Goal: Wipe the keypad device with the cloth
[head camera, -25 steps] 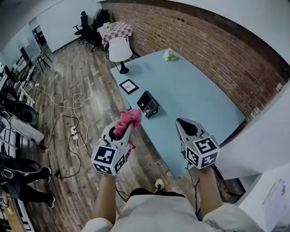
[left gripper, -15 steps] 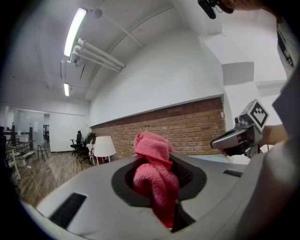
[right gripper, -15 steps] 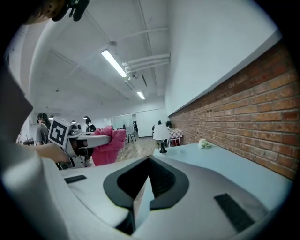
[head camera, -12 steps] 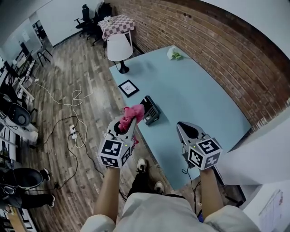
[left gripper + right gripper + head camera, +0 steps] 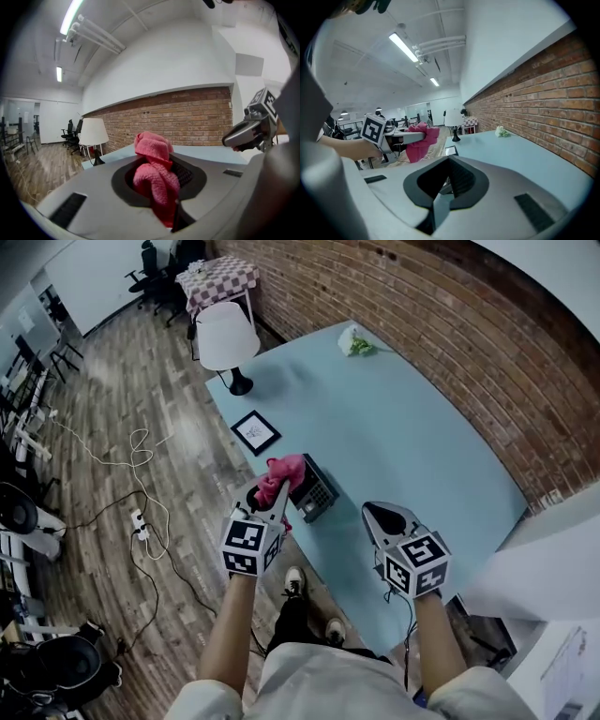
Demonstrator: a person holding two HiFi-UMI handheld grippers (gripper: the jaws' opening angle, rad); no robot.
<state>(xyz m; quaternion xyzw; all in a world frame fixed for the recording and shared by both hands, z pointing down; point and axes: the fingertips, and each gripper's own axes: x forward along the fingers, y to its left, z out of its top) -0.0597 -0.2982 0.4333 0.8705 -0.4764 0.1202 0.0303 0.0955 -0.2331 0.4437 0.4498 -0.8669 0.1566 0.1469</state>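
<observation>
Two grippers by the near edge of a light-blue desk [image 5: 412,427]. Left gripper [image 5: 269,502]: jaws clamped on crumpled pink cloth [image 5: 284,471], beside the left edge of black keypad device [image 5: 315,491]. Right gripper [image 5: 382,515]: jaws closed, empty.

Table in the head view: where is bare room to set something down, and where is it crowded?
The table is bare across its wide middle and brick-wall side, between the small white bunch and the right hand-held gripper. Crowded: the floor-side edge, where lamp, picture frame and keypad device line up, with the left hand-held gripper holding the pink cloth.
</observation>
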